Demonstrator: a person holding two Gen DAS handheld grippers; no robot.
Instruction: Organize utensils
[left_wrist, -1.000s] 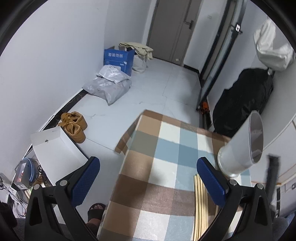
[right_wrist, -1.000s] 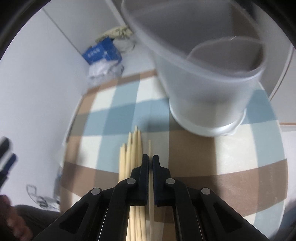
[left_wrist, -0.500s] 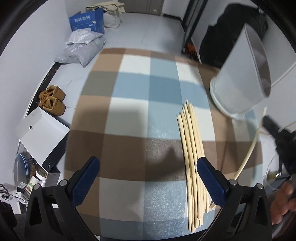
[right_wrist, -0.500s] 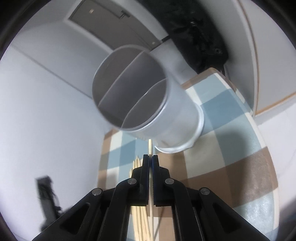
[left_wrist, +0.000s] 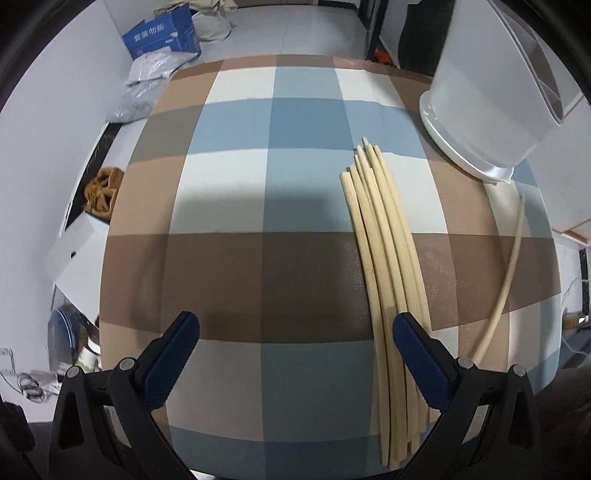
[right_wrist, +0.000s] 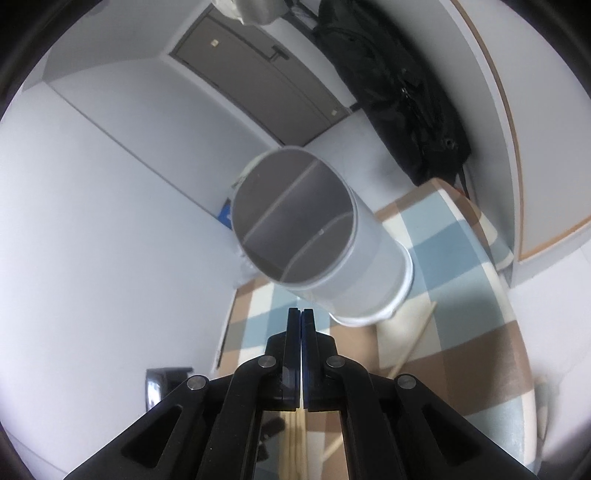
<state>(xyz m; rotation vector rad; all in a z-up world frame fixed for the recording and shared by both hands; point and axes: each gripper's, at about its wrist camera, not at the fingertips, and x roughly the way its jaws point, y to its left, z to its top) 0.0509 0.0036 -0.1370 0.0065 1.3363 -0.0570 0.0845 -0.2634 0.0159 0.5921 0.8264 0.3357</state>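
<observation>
Left wrist view: we find the left gripper (left_wrist: 295, 345) spread wide and empty above the checked cloth (left_wrist: 229, 192); a bundle of chopsticks (left_wrist: 384, 258) lies under its right finger (left_wrist: 421, 360); a single chopstick (left_wrist: 511, 266) lies apart, further right; ahead and right stands the white holder (left_wrist: 491, 99). Right wrist view: the right gripper (right_wrist: 301, 314) is clenched, whether on anything we cannot tell; the divided holder (right_wrist: 295, 218) stands directly ahead.
</observation>
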